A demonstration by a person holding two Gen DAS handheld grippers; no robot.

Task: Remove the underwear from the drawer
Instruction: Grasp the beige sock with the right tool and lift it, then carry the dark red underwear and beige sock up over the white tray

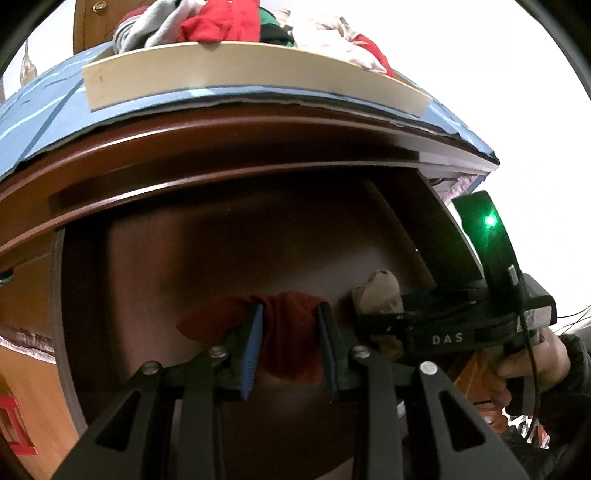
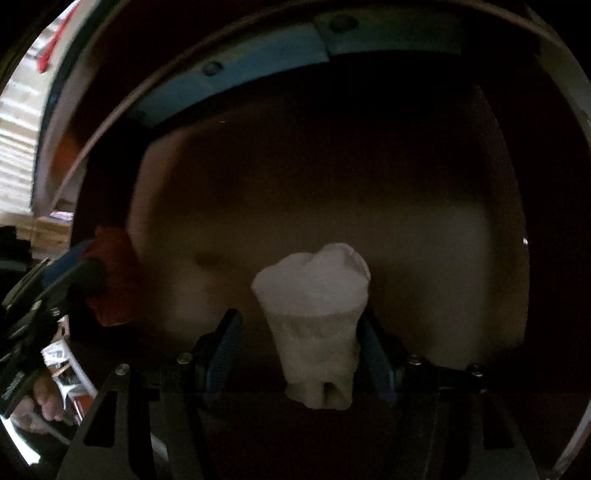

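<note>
Here, your left gripper (image 1: 290,325) is clamped on the dark red underwear (image 1: 288,332) inside the open drawer (image 1: 221,236); your right gripper (image 2: 301,347) stands with jaws apart around the rolled white underwear (image 2: 314,314), left pad clear of it; on the cabinet top, a wooden tray (image 1: 236,70) holds heaped garments (image 1: 221,22).

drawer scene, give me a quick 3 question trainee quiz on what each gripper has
1. True or false: the left gripper is clamped on a dark red garment.
2. What colour is the rolled garment between the right gripper fingers? A white, B green, C black.
3. Where is the tray of piled clothes: inside the drawer or on top of the dresser?

Key: 1 true; 2 A; 3 on top of the dresser.
</note>
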